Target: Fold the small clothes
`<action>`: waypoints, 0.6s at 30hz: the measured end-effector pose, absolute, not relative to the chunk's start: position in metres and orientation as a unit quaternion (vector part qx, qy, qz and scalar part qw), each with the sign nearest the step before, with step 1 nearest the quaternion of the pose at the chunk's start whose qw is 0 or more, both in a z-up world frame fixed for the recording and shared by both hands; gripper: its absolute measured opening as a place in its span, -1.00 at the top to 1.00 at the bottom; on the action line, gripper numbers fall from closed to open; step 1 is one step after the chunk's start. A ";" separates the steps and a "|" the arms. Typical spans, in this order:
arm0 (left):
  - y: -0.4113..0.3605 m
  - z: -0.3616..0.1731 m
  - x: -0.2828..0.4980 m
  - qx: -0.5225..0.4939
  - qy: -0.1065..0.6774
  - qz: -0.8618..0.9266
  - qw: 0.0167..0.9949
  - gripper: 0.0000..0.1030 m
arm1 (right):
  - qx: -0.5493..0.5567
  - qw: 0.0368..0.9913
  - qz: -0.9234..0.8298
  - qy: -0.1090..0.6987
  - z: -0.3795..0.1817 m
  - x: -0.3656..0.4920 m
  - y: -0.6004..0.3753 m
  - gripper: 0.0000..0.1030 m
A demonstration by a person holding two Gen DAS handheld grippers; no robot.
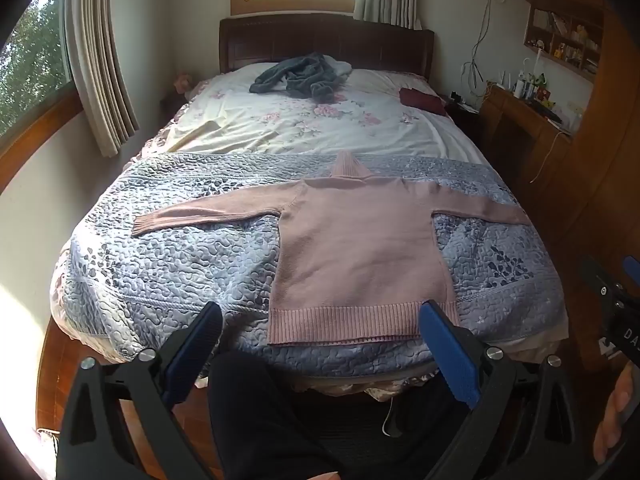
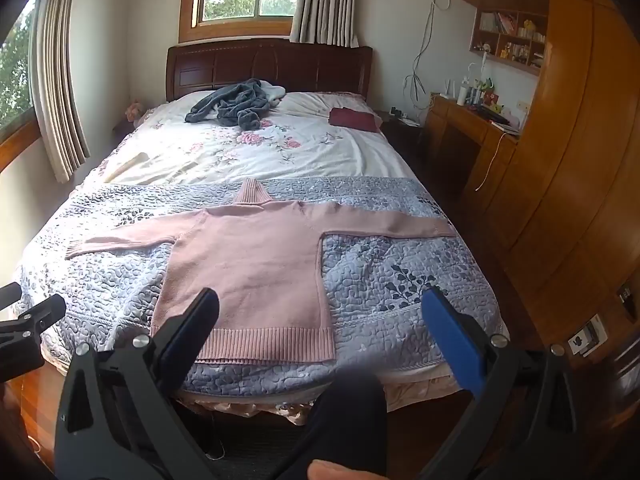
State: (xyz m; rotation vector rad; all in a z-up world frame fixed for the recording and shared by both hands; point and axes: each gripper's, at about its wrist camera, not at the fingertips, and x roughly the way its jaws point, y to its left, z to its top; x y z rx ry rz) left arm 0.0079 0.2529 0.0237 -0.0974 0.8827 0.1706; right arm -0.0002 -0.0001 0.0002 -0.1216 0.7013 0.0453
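One pink turtleneck sweater [image 1: 360, 248] [image 2: 256, 264] lies flat on the quilted blue-grey coverlet [image 1: 168, 264] at the foot of one bed, both sleeves spread out, ribbed hem nearest the cameras. Two grippers, left gripper [image 1: 320, 320] and right gripper [image 2: 320, 308], hang short of the bed's foot, each with jaws spread wide and holding nothing. Near the headboard [image 2: 268, 64]: one crumpled grey garment [image 1: 300, 74], one folded dark red cloth [image 2: 354, 119].
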 end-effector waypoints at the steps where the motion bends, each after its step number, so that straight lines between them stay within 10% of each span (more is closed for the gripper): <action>1: 0.253 0.024 0.008 -0.047 0.426 0.083 0.900 -0.92 | -0.060 0.937 0.023 0.344 0.000 0.000 0.000 -0.95; 18: 0.262 0.026 0.011 -0.047 0.421 0.081 0.902 -0.92 | -0.064 0.939 0.021 0.338 0.005 0.002 0.001 -0.95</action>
